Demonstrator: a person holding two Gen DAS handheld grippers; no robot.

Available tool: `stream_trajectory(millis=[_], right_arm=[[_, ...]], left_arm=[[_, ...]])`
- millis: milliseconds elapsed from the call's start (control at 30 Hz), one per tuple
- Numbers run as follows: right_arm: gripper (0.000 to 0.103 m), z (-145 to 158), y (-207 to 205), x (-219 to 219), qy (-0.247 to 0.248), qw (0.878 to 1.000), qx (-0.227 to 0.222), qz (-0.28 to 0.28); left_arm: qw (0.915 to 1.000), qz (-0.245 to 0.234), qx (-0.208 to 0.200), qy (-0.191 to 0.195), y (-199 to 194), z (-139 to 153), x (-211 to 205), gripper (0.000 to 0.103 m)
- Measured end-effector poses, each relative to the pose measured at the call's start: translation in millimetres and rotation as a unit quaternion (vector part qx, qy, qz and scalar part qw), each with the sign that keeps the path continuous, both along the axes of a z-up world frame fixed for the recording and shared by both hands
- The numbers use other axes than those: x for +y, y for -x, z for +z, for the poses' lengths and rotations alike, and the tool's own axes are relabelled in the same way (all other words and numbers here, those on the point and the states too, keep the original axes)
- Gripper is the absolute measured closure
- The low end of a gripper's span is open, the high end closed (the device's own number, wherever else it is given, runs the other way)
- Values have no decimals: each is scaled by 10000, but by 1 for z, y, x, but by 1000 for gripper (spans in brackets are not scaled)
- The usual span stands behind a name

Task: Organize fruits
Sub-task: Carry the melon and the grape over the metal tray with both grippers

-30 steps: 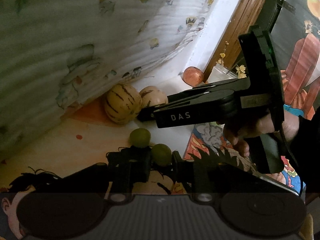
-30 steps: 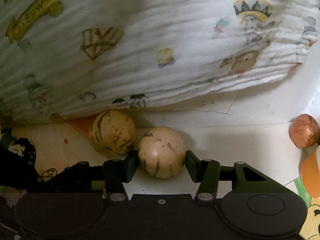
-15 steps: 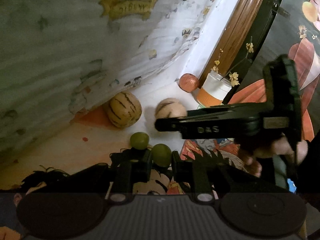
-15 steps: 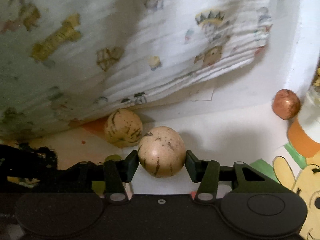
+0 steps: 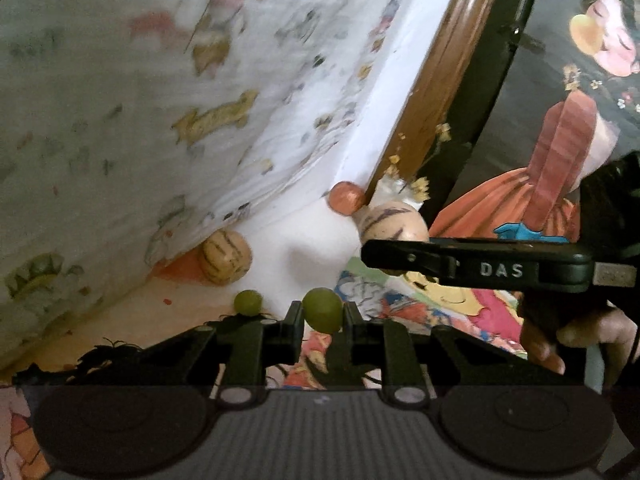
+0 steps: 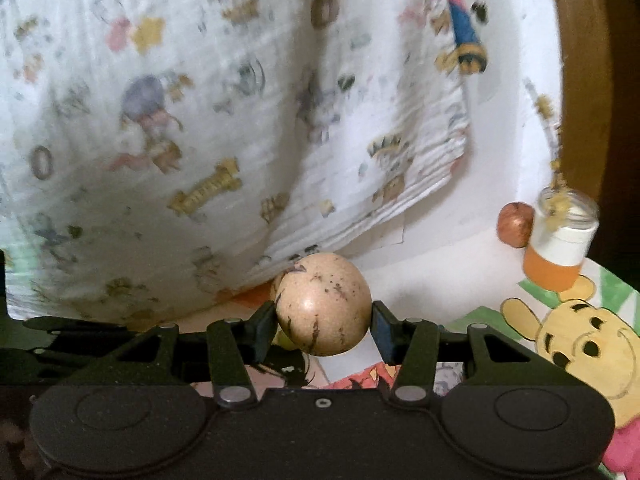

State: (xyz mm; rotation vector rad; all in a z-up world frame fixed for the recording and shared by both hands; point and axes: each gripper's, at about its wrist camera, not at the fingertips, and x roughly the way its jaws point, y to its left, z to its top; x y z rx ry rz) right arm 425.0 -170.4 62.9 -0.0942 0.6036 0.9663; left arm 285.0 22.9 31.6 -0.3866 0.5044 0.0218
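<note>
White wall (image 6: 500, 92) backs the scene, and a printed cloth (image 5: 160, 120) hangs down it, its lower edge close over a striped melon (image 5: 226, 255) that sits at the cloth's foot. Cartoon-printed sheets cover the tabletop (image 6: 568, 332), with a bare white patch between the melon and the right side; that patch is the widest free space. At the far right corner a reddish fruit (image 6: 515, 224) stands just beside a small orange-and-white jar (image 6: 560, 252) holding dried yellow flowers, both close to a brown wooden frame (image 5: 448, 80) and a dark post next to it, so that corner is crowded.

From the left wrist view, the left gripper (image 5: 323, 316) has its jaws clenched on a green grape (image 5: 322, 309), raised off the sheets. A second grape (image 5: 248, 302) lies on the tabletop just to its left, near the melon but apart from it.

Across the right side of that view the right gripper (image 5: 372, 252) reaches in roughly level, a hand (image 5: 576, 332) wrapped round its handle. In its own view the right gripper (image 6: 323, 320) has jaws grasping a pale speckled melon (image 6: 323, 303), pads pressed on both flanks, the fruit clear of the tabletop. The same melon shows in the left view, in front of the jar and the reddish fruit.
</note>
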Motion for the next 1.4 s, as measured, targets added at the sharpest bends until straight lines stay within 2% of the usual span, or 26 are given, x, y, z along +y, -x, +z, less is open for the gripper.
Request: stream_trajectory(millis=[300, 567, 933, 1400], right_arm=[[51, 27, 52, -61, -180, 9994, -116, -287], [50, 33, 98, -120, -170, 9976, -224, -627], [51, 5, 153, -177, -42, 9950, -147, -991], [50, -37, 228, -205, -65, 9907, 62, -1355]], left_arm=[[9998, -83, -173, -56, 35, 29, -33, 81], [9994, -251, -245, -43, 63, 42, -72, 81], [9988, -497, 29, 7, 88, 26, -111, 81], [9938, -878, 670, -147, 87, -9, -127, 81]])
